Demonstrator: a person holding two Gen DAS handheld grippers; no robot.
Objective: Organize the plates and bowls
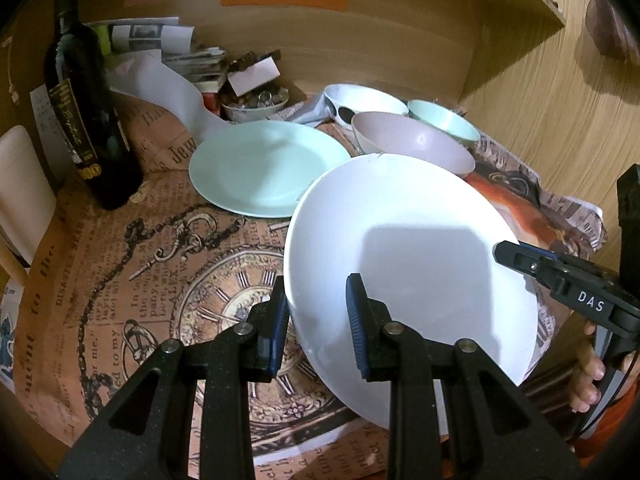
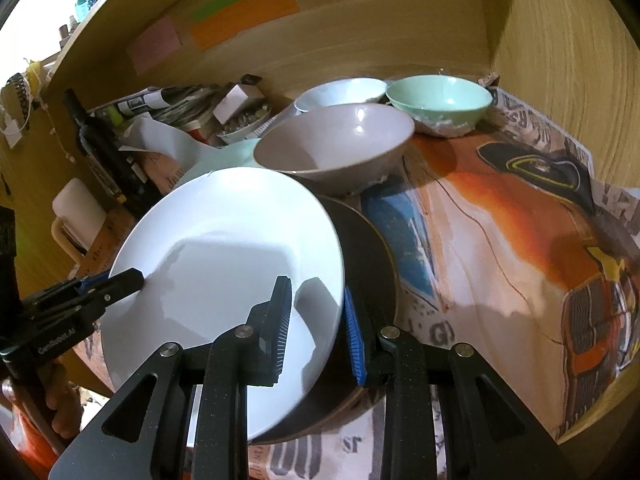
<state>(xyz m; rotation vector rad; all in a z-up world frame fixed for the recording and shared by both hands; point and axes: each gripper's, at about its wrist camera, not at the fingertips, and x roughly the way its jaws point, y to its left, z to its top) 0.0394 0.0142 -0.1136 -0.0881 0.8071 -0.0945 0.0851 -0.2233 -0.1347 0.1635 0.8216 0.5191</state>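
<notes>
A white plate [image 1: 408, 264] is lifted and tilted between both grippers. My left gripper [image 1: 318, 324] straddles its left rim with the jaws apart, and my right gripper [image 2: 318, 334] straddles its right rim the same way. The plate [image 2: 224, 264] hangs over a dark plate [image 2: 368, 264] lying on the paper. A mint plate [image 1: 264, 168] lies behind. A mauve bowl [image 2: 336, 148], a mint bowl [image 2: 438, 102] and a pale blue bowl [image 2: 340, 92] stand at the back. Whether the pads press the rim is unclear.
A dark wine bottle [image 1: 88, 116] stands at the left. Clutter of papers and a small bowl of trinkets [image 1: 256, 104] sits at the back wall. Printed paper [image 1: 160, 264] covers the shelf. Wooden walls close the back and right side [image 2: 560, 60].
</notes>
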